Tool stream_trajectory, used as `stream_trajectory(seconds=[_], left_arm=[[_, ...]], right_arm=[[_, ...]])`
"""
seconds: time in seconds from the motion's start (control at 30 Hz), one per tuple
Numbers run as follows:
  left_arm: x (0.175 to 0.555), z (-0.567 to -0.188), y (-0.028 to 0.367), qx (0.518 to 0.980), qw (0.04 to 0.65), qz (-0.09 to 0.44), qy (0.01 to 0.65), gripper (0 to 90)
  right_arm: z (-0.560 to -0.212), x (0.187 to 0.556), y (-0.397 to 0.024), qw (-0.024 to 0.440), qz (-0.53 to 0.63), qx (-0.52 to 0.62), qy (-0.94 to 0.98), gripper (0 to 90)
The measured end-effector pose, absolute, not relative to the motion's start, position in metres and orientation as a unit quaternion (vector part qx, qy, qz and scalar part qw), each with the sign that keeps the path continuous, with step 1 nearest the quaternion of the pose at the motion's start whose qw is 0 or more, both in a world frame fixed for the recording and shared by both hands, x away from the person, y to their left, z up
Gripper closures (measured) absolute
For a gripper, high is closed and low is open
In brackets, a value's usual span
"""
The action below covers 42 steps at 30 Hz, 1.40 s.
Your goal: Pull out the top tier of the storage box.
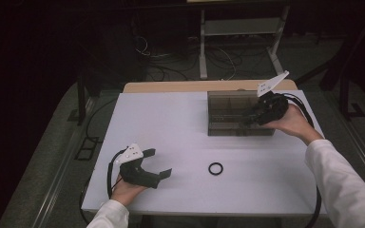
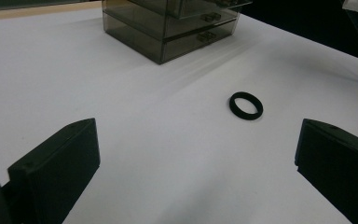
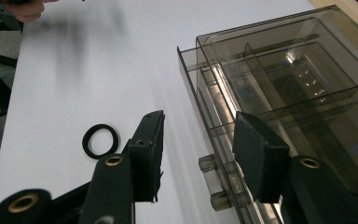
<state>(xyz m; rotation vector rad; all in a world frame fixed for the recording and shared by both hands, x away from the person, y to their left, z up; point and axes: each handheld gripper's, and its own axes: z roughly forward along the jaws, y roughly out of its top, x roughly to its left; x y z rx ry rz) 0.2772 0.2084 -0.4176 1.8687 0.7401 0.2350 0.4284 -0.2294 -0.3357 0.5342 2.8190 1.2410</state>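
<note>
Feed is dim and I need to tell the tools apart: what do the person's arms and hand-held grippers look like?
Both forearms wear white sleeves. Each hand-held gripper, left and right, is black with two blocky jaws, a pale three-cornered plate dotted on top and a black trailing cable.

White sleeves point(image 1: 347, 180); each black claw point(image 1: 158, 164) carries a grey three-cornered plate point(image 1: 272, 83) and black cable point(image 1: 110, 168).

A lab-like room: a white table point(image 1: 171, 142) on a dark floor, cables point(image 1: 171, 61) tangled behind it.
</note>
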Motion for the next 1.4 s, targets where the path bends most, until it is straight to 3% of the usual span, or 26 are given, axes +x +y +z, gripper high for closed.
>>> stream_trajectory(seconds=[0.57, 1.07, 1.4], left_arm=[[0.277, -0.418, 0.208, 0.783, 0.530, 0.098, 0.310, 0.0], [0.277, -0.418, 0.208, 0.784, 0.530, 0.097, 0.309, 0.0], [0.277, -0.418, 0.208, 0.784, 0.530, 0.098, 0.309, 0.0]], right_arm=[[-0.348, 0.435, -0.227, 0.002, 0.375, 0.170, 0.911, 63.4], [-0.356, 0.442, -0.227, -0.005, 0.362, 0.173, 0.916, 78.6], [-0.359, 0.444, -0.229, -0.004, 0.362, 0.171, 0.917, 82.3]])
